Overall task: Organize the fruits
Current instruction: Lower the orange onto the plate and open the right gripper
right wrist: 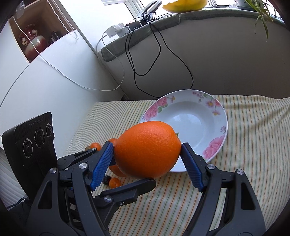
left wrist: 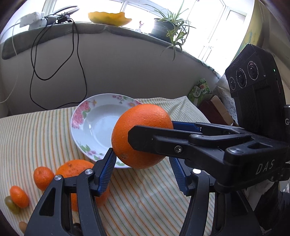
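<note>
Fruit is the matter here, and the biggest piece, a large orange (right wrist: 147,150), is up off the striped cloth (right wrist: 253,145), pinched between the blue pads of the right gripper (right wrist: 147,164), one pad on each side of it, jaws fairly wide around its bulk. It hangs just at the near rim of a white floral plate (right wrist: 190,116), which holds nothing. In the left wrist view the same orange (left wrist: 143,134) sits in front of the left gripper (left wrist: 145,173), whose fingers stand partly open; the left pad looks to touch the orange's lower edge, though whether it presses cannot be told. Further left on the cloth (left wrist: 145,199) lie another orange (left wrist: 72,168), two small mandarins (left wrist: 43,177) and a green grape (left wrist: 11,205). Behind the table runs a pale wall under a windowsill (left wrist: 90,29) bearing a yellow bowl (left wrist: 108,17), a potted plant (left wrist: 168,23) and a power strip (left wrist: 34,20) with black cables (left wrist: 54,63) hanging down. Bright daylight fills the window.
</note>
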A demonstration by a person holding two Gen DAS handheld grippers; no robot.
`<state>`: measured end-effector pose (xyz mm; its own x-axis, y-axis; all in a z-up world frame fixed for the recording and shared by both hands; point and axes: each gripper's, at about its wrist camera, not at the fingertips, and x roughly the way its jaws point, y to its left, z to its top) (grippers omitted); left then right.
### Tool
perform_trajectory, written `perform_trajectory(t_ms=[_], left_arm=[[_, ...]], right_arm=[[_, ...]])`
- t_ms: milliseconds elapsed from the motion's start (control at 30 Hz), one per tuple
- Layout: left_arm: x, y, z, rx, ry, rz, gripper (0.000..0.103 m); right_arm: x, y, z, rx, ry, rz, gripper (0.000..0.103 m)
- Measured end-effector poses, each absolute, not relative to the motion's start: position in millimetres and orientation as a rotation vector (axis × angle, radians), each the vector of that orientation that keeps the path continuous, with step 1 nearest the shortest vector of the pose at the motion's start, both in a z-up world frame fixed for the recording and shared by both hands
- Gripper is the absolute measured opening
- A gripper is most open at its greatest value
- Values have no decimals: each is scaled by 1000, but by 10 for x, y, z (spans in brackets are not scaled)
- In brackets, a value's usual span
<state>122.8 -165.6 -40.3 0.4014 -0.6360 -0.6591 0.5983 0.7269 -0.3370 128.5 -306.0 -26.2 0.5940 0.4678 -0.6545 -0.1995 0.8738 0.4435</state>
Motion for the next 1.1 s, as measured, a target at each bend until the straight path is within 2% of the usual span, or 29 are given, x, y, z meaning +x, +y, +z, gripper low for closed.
perform_trajectory(t_ms=[567, 1100], left_arm=[[1842, -1841, -596, -57, 948, -755, 60], [1948, -1902, -612, -17, 956, -720, 61]], right_arm=[[1973, -3234, -530, 376, 888, 362, 79], [2208, -3270, -583, 385, 896, 345, 80]])
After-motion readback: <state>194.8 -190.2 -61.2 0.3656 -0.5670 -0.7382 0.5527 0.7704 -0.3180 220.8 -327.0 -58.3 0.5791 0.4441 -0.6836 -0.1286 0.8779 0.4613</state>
